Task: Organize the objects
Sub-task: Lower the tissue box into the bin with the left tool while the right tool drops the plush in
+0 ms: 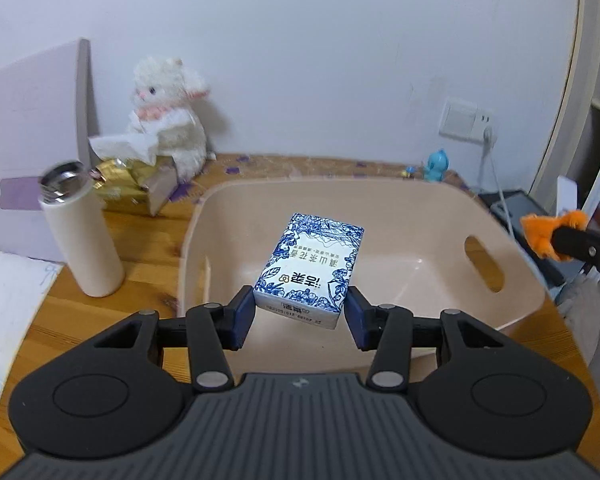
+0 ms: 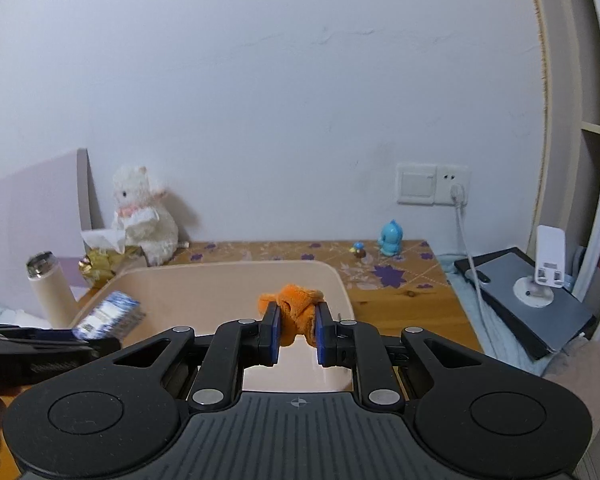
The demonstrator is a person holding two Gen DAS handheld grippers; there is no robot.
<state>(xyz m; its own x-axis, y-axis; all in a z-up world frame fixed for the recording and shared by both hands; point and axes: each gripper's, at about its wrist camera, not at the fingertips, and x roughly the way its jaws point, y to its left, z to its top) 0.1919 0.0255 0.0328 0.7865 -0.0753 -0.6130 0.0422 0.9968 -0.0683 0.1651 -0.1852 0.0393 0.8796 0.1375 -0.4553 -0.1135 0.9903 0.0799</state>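
Left wrist view, item held: tissue pack [image 1: 310,266], blue-and-white floral wrap, carried by the left gripper [image 1: 300,316] above the beige bin [image 1: 512,312].
Left wrist view, jaws: closed on the pack's near end, one blue pad at each long side; the far end sticks out unsupported.
Left wrist view, handling: probably light, with a soft, yielding body under slick film; firm pressure on the long sides suits it, though it may sag or slide if tilted.
Left wrist view, room: bin floor beneath looks bare; handle slot in the right wall; the near rim lies just below the jaws.
Left wrist view, neighbours: white flask [image 1: 82,236] stands upright on the table [image 1: 148,240] near the bin's left wall, likely easy to tip with a sideways swing.

Right wrist view, item held: orange plush piece [image 2: 296,314], pinched by the right gripper [image 2: 297,334] over the bin's near right part.
Right wrist view, jaws: drawn in close, compressing the plush between the pads.
Right wrist view, handling: judged very light, soft, not fragile; tolerant of a drop.
Right wrist view, room: the left gripper and pack sit low at left, well apart; open bin ahead.
Right wrist view, edges: table edge at right, with a dark tablet [image 2: 528,300] beyond it.
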